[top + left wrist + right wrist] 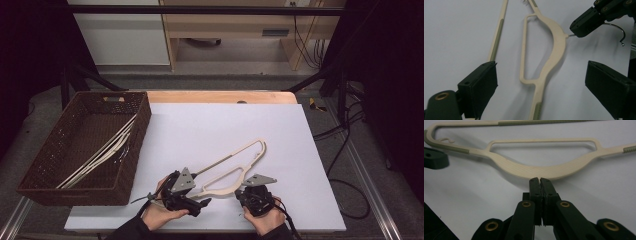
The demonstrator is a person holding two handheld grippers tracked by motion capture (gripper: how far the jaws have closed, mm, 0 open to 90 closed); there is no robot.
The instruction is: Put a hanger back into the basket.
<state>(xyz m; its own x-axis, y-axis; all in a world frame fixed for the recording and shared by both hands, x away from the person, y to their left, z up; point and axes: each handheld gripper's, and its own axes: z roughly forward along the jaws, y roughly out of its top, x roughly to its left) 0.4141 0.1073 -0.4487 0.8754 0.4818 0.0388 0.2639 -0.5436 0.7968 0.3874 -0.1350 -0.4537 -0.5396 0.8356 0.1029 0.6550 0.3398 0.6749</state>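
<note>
A cream plastic hanger (220,185) lies flat on the white board (210,125) near the front edge. My left gripper (201,198) is open at the hanger's left end. In the left gripper view its jaws stand wide apart (541,75) on either side of the hanger's arm (556,42), not touching it. My right gripper (241,191) is shut on the hanger's metal hook (621,35) right at the neck. In the right gripper view the shut jaws (539,180) butt against the middle of the hanger (544,171), and the wire between them is hidden.
A brown wicker basket (75,190) stands at the left with several similar cream hangers (105,150) lying in it. Beyond the board is the wooden table edge (220,96). Cables (345,150) trail on the floor at the right.
</note>
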